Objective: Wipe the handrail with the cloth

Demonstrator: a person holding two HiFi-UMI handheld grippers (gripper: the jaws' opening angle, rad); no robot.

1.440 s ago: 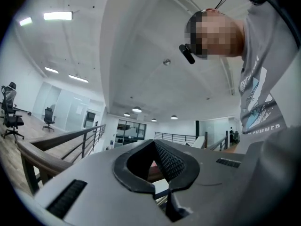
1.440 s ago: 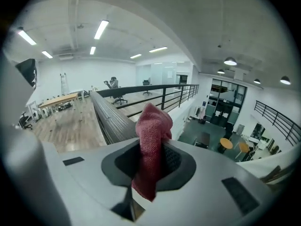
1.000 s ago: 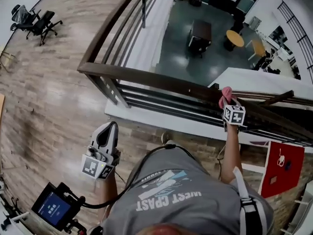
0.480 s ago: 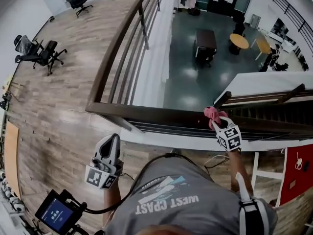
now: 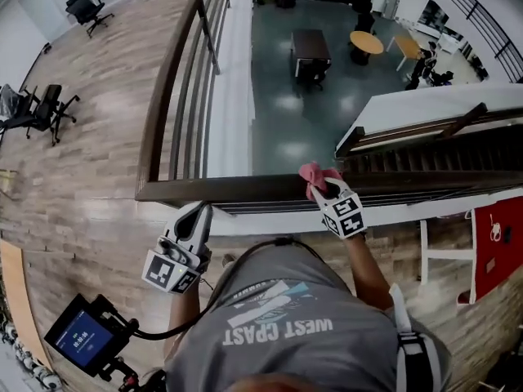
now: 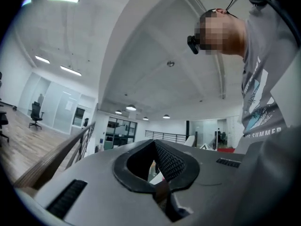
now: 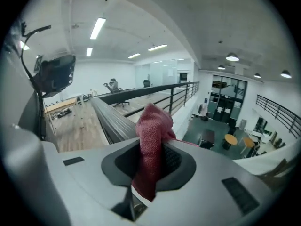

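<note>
Compared with one second ago, the right gripper [image 5: 324, 191] and the cloth [image 5: 314, 175] are now further to the left along the handrail [image 5: 221, 189], and they stand left of the place where the white stair wall [image 5: 425, 104] meets the rail. In the right gripper view the jaws of the right gripper [image 7: 149, 169] are clamped on the red cloth [image 7: 153, 135]. It stands up between them in a folded bunch, with its top above the jaws. In the head view this bunch lies on the top of the dark handrail, at the far side of the gripper.

At the near left, the left gripper [image 5: 194, 219] is held above the wooden floor [image 5: 90, 162], apart from the rail. In its own view the jaws of the left gripper [image 6: 155, 166] are together and nothing is between them; this view points up to the ceiling.

Beyond the rail, far below, there is a lower floor with a round yellow table [image 5: 367, 42]. Two office chairs [image 5: 37, 109] stand at the far left on the wooden floor.
</note>
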